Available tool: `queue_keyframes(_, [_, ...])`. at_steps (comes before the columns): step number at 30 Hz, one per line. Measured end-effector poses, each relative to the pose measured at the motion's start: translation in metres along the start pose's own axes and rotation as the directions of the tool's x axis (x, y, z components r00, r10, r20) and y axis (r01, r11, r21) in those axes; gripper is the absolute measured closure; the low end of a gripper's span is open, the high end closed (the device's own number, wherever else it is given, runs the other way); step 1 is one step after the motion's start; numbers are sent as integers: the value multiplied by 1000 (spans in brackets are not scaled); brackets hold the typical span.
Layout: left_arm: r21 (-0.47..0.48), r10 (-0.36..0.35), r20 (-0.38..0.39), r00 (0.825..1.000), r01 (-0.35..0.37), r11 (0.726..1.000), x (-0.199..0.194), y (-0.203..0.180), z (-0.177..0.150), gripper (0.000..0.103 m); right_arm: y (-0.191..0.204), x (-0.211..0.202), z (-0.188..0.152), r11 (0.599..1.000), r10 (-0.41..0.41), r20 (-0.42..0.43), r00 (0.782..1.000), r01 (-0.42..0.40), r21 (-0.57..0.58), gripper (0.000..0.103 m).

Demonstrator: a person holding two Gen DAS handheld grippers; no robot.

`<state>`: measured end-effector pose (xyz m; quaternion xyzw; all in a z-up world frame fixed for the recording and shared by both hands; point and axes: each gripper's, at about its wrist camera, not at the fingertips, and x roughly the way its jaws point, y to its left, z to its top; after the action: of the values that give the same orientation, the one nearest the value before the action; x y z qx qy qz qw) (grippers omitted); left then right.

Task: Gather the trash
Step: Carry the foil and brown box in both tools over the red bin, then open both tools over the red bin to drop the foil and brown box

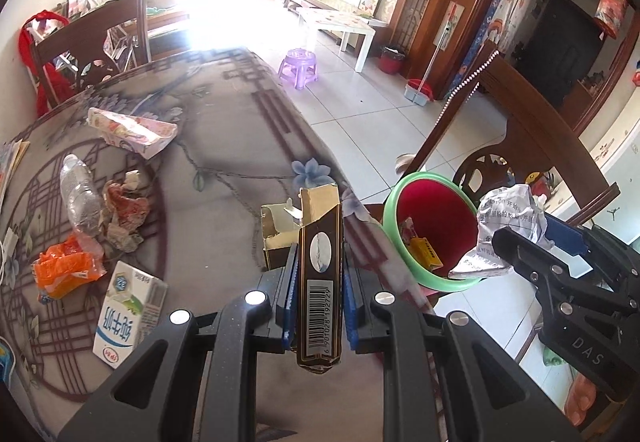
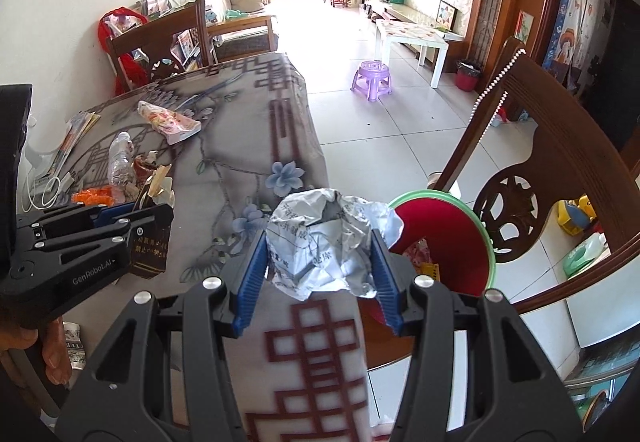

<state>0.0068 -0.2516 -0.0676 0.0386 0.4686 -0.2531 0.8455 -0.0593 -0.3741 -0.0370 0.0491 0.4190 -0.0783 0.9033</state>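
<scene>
Between my left gripper pads: dark cigarette carton, clamped narrow, long axis running along fingers, torn flap at far end. My right gripper holds crumpled paper ball, jaws about half spread on it. Red bin with green rim stands off table edge, ahead and right of both loads. Right hand nearer, paper almost at rim; my judgement: it drops first. Bin already holds scraps. Uncollected, far left on table: plastic bottle, milk carton, orange wrapper.
</scene>
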Motion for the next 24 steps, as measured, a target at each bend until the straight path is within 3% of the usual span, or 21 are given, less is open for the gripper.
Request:
queue_keyframes(7, [27, -8, -17, 1000, 8, 1000, 14, -29, 9, 87, -38, 7, -2, 999, -10, -15, 1000, 11, 54, 54])
queue_keyframes(17, [49, -18, -39, 999, 20, 999, 40, -66, 26, 87, -129, 28, -2, 977, -78, -61, 995, 88, 195, 54])
queue_keyframes(24, [90, -39, -55, 998, 44, 995, 60, -92, 38, 87, -162, 54, 3, 973, -78, -75, 994, 92, 213, 53])
